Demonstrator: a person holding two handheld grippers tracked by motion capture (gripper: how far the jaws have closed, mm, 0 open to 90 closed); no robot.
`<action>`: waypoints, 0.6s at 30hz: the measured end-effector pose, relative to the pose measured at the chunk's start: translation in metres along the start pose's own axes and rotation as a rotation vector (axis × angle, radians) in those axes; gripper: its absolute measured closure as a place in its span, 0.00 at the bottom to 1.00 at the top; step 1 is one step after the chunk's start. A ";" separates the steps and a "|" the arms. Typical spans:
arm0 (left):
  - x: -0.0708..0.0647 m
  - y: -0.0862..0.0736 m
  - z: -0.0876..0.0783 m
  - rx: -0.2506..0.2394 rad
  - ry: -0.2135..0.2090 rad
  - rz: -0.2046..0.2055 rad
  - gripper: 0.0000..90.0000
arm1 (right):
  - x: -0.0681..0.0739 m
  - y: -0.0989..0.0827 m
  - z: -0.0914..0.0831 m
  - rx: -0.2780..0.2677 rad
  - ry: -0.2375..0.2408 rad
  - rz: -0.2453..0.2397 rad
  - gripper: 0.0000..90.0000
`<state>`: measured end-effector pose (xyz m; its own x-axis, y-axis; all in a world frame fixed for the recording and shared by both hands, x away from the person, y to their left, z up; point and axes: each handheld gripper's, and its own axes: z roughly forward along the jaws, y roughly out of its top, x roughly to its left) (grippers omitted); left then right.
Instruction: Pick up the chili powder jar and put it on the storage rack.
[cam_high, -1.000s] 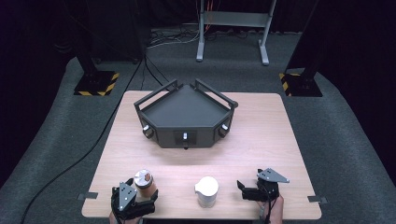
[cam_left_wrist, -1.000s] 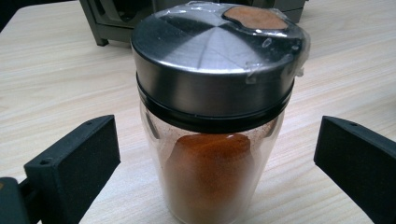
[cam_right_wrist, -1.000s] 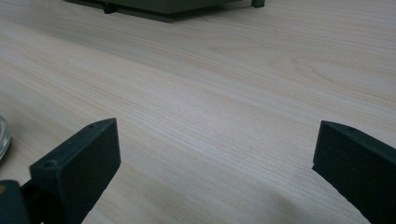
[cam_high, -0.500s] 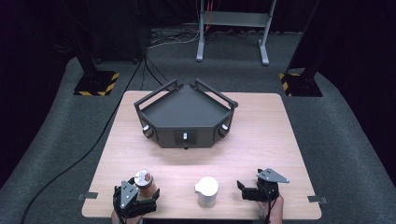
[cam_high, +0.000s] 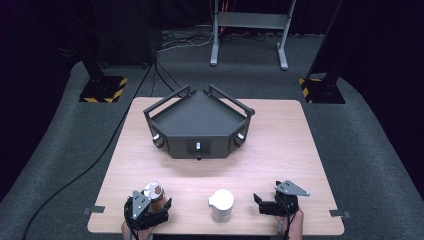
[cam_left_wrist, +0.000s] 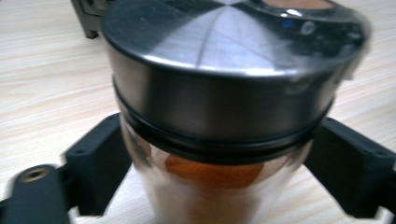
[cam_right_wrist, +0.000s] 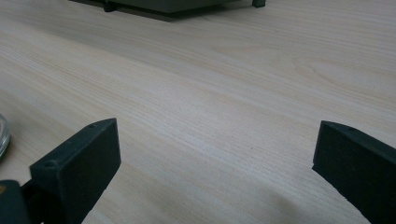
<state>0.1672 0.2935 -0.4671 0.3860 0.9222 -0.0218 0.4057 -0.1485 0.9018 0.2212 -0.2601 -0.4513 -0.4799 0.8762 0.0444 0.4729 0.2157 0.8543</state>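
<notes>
A glass jar (cam_left_wrist: 219, 186) with a brushed metal lid (cam_high: 153, 190) and brown contents stands near the table's front left. My left gripper (cam_high: 152, 202) reaches around it from the near side. Its jaws have just been closing, and the black pads (cam_left_wrist: 100, 161) now sit against the glass on both sides below the lid. My right gripper (cam_high: 259, 203) rests at the front right, pointing left, jaws wide apart with only bare wood between them (cam_right_wrist: 215, 149). A white lidded pot (cam_high: 221, 204) stands between the two grippers.
A black angular tray (cam_high: 198, 125) with raised rails sits at the table's middle back. The wooden table (cam_high: 280, 150) has its front edge just behind both hands. A clear rim (cam_right_wrist: 2, 135) shows at the left edge of the right gripper view.
The left gripper's jaws have drawn in around the jar. The jar, the white pot and the right gripper have stayed in place.
</notes>
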 end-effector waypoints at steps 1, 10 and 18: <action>0.000 0.000 0.000 0.004 0.001 0.001 0.19 | 0.000 0.000 0.000 0.000 0.000 0.000 0.00; -0.002 -0.002 0.000 -0.008 0.022 -0.010 0.34 | 0.000 0.001 0.000 0.004 0.003 -0.003 0.00; -0.002 -0.003 0.000 -0.014 0.018 0.000 0.35 | 0.000 0.001 0.001 0.006 0.004 -0.002 0.00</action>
<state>0.1654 0.2923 -0.4701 0.3715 0.9283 -0.0141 0.3941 -0.1439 0.9077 0.2224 -0.2600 -0.4506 -0.4838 0.8740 0.0452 0.4768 0.2199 0.8510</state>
